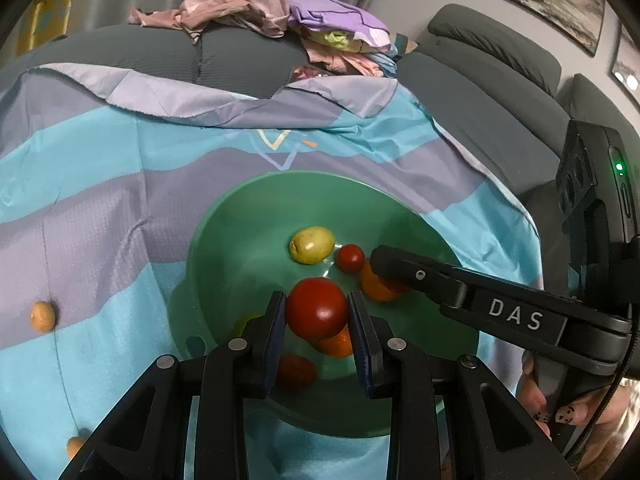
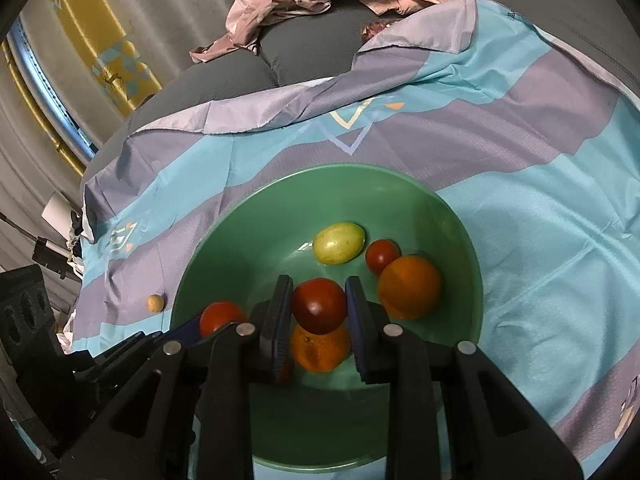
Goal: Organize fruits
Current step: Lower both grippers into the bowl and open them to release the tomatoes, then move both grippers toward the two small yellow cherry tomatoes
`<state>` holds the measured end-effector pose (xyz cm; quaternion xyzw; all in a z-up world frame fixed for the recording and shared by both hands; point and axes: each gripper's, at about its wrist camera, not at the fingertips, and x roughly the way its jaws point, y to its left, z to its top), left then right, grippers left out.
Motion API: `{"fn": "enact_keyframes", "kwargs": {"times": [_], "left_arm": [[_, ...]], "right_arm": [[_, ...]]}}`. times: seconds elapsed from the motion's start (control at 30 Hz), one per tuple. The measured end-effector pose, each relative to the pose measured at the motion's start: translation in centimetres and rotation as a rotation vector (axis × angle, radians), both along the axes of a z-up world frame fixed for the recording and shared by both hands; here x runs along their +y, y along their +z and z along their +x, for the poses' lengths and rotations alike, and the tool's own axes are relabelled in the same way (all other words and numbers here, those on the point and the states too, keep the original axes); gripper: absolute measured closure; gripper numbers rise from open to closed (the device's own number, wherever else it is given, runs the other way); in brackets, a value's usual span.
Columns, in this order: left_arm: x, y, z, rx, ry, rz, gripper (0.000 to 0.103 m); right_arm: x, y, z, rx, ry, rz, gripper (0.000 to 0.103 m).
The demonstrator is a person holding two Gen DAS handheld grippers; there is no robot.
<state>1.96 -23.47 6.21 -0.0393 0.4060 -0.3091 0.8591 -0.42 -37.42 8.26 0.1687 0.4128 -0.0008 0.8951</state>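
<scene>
Grey sofa (image 1: 240, 60), framed pictures (image 1: 548, 0), curtains (image 2: 100, 52)

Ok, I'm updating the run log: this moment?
left gripper: shut on red tomato | right gripper: shut on another tomato | over green bowl

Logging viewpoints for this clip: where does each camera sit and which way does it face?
Left wrist: on the left tool, angled down into the green bowl; right tool's arm and a hand show.
Right wrist: on the right tool, angled down into the bowl; only its own fingers clearly show.
Shared: bowl, yellow-green fruit.
</scene>
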Motion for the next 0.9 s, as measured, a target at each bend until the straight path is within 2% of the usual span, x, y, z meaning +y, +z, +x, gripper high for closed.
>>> {"fn": "enact_keyframes", "kwargs": {"times": [0.47,0.53,0.6,0.63,0.7,0.77,0.9], "left_arm": [[0.2,0.0,0.1,0.006,0.0,-0.004,0.072],[0.3,0.2,-0.2,-0.002,0.004,-0.005,0.072],[0.4,0.5,-0.4,-0.004,0.004,-0.008,0.072],[0.6,0.7,-0.5,-0.005,0.006,-0.012,0.072],[1.1,1.3,-0.8,-0.005,0.017,-0.017,0.071],[1.6,1.9,-1.0,-0.004,0.028,-0.02,0.064],[3.7,3.3,-1.9,-0.015,0.084,-0.024,0.057]], "right_arm": [[0.1,-0.2,0.1,0.012,-0.005,-0.012,0.073],[-0.1,-0.1,0.0,0.008,-0.011,-0.003,0.07],[-0.2,-0.1,0.0,0.004,-0.02,0.0,0.055],[-0.3,-0.1,0.0,0.002,-0.023,0.002,0.054],[-0.4,0.2,-0.2,-0.009,-0.022,0.01,0.053],[-0.2,0.3,-0.3,-0.016,-0.02,0.013,0.052],[0.2,0.6,-0.3,-0.023,-0.01,0.017,0.05]]}}
